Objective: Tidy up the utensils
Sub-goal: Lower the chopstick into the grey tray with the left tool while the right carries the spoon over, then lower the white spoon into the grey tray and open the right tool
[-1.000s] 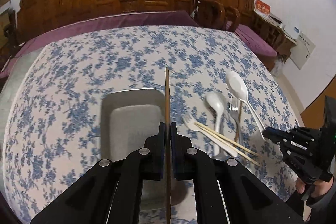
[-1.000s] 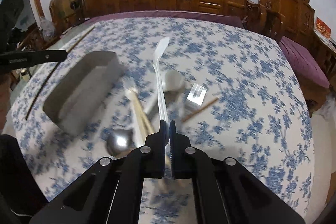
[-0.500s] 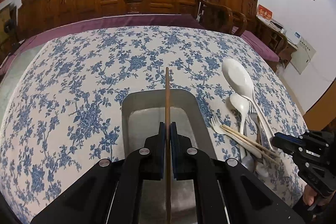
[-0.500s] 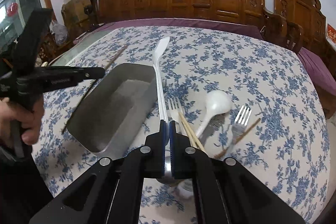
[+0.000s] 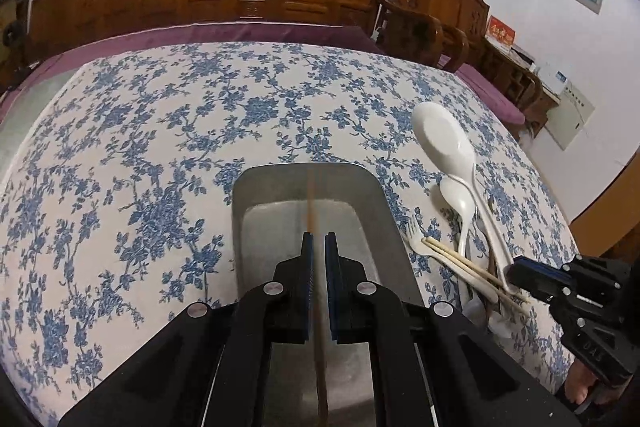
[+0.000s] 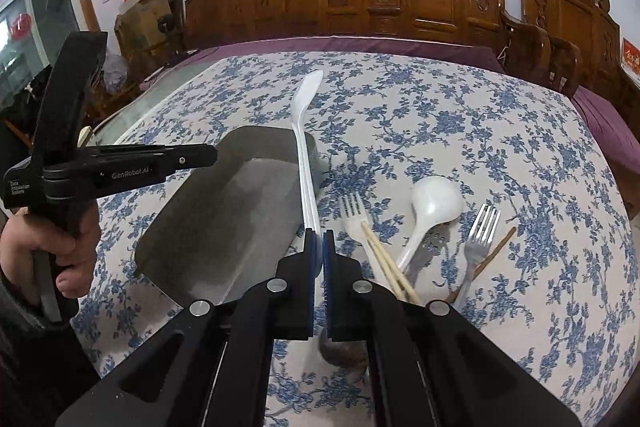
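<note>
- Metal tray (image 5: pixel 384 211) sitting on the blue-flowered tablecloth (image 5: pixel 160 131), toward its near edge, nothing visible on the bare floor of it.
- Left gripper (image 5: pixel 316 247) poised over the tray, fingers pinching a thin brown chopstick (image 5: pixel 311 199) that points toward the tray's far wall; tip looks low inside the tray, contact with the floor not clear.
- Right gripper (image 6: pixel 318 239) just beside the tray's right rim, fingers pressed onto the handle of a long white spoon (image 6: pixel 304 131); handle reaches out over the tray's far right corner, bowl end hidden below the fingers in this view.
- Still loose on the cloth right of the tray: white plastic fork (image 6: pixel 354 215), pale chopstick pair (image 6: pixel 386 259) lying across it, smaller white spoon (image 6: pixel 432 203), metal fork (image 6: pixel 480 235), and a second brown chopstick (image 6: pixel 490 253) under that fork.
- Step in hand, by the look of it: dropping off the first two pieces, one per hand.
- Next move likely calls for lowering the brown chopstick flat along the tray before letting go, so it does not bounce out.
- Long white spoon needs swinging left over the rim and laying lengthwise; may overhang the end wall.
</note>
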A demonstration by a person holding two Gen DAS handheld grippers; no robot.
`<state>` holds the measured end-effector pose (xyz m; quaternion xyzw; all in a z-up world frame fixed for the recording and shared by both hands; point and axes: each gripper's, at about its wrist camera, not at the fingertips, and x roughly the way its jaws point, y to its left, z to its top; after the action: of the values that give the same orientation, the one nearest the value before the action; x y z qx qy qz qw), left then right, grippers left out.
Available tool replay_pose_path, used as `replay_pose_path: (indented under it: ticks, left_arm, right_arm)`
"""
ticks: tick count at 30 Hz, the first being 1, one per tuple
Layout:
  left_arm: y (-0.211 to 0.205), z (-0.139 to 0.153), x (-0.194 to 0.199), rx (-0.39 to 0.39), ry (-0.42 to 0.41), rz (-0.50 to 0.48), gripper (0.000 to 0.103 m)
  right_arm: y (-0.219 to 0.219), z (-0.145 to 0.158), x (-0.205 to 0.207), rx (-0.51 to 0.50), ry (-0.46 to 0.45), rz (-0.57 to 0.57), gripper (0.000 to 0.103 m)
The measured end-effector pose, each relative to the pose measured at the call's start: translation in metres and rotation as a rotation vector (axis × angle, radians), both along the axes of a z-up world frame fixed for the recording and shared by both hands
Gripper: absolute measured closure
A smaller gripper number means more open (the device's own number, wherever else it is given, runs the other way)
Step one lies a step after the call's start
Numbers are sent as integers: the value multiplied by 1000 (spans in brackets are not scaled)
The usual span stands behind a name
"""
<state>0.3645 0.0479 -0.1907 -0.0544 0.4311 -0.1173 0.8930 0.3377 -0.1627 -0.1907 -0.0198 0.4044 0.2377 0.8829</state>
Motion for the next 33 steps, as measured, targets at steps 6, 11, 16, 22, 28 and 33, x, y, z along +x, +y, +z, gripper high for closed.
replay_pose_path:
  ticks: [6, 11, 16, 22, 28, 33]
  left_arm:
    - [12, 6, -3, 3, -24, 23, 98]
    - [22, 16, -16, 17, -52, 34, 94]
    - [35, 24, -29, 27, -78, 60, 83]
    - [48, 30, -38, 46, -100, 88, 83]
    - [52, 31, -38, 70, -114, 96, 81]
    - [58, 29, -36, 69, -110, 102, 81]
  right_arm:
    - [20, 2, -6, -4, -7, 8, 99]
    - [38, 3, -10, 16, 8, 19, 99]
    - [61, -2, -12, 18, 25, 32, 99]
    - [87, -14, -7, -9, 63, 40, 98]
    - [95, -29, 2, -7, 104, 13, 98]
    - [101, -36, 7, -30, 113, 5, 97]
